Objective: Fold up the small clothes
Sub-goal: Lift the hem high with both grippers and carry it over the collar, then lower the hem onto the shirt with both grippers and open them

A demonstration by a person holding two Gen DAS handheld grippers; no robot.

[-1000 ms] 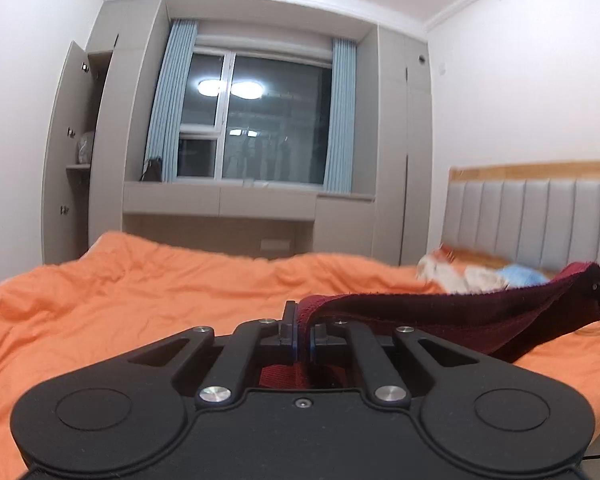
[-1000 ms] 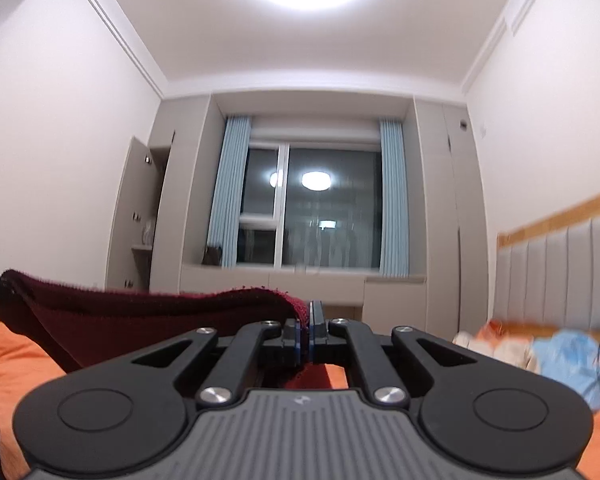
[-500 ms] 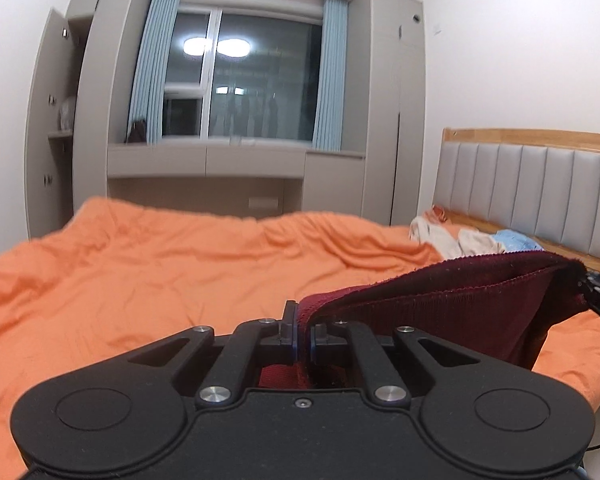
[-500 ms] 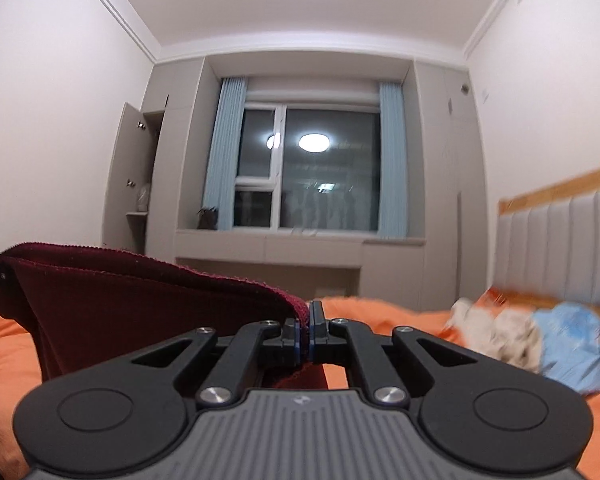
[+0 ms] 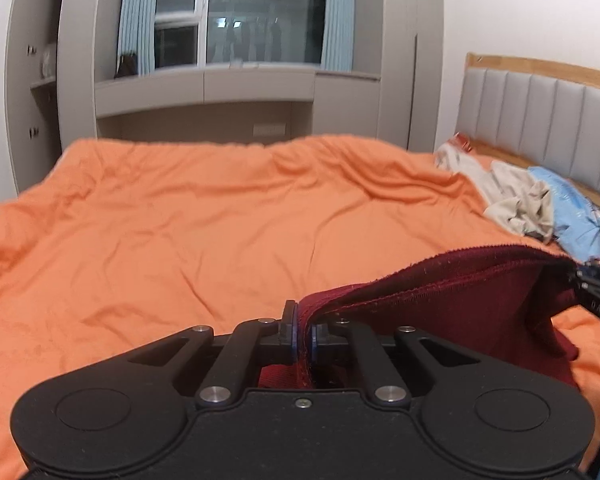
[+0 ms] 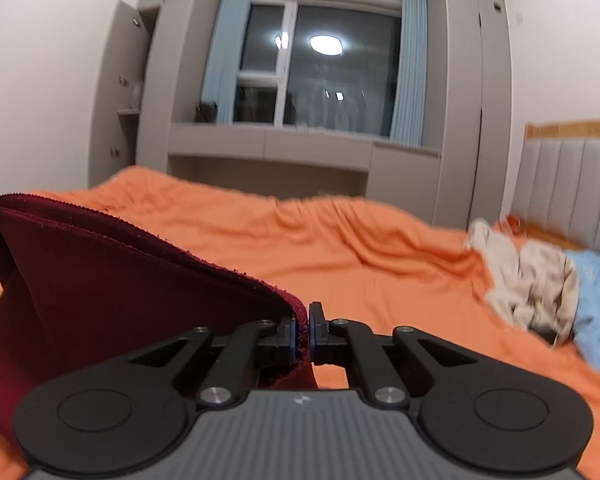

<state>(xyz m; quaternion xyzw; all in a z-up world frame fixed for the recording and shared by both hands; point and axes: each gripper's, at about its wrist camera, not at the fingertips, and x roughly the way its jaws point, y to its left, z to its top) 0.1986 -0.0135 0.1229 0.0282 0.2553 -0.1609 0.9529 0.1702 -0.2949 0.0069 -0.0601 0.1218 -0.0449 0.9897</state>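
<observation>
Orange bedding (image 5: 204, 232) covers a wide bed in a pale bedroom, with a dark window (image 6: 320, 76) flanked by blue curtains (image 6: 224, 52) and grey cabinets at the far side. At the right, a grey padded headboard (image 5: 540, 120) with a wooden top edge stands behind a small heap of clothes (image 5: 516, 196), beige and light blue, lying on the bedding near the headboard.

A dark red garment (image 5: 452, 300) is stretched in the air between the two claws, just above the bedding. The left claw (image 5: 302, 336) is clenched on one end of its upper edge; the cloth runs from between its fingers off to the right, where the black tip of the other tool shows at the frame's edge. In the right wrist view, the right claw (image 6: 302, 334) is clenched on the other end of that edge, and the garment (image 6: 112, 280) spreads away to the left and hangs down as a broad red sheet. Whether its lower edge touches the bedding cannot be told.
</observation>
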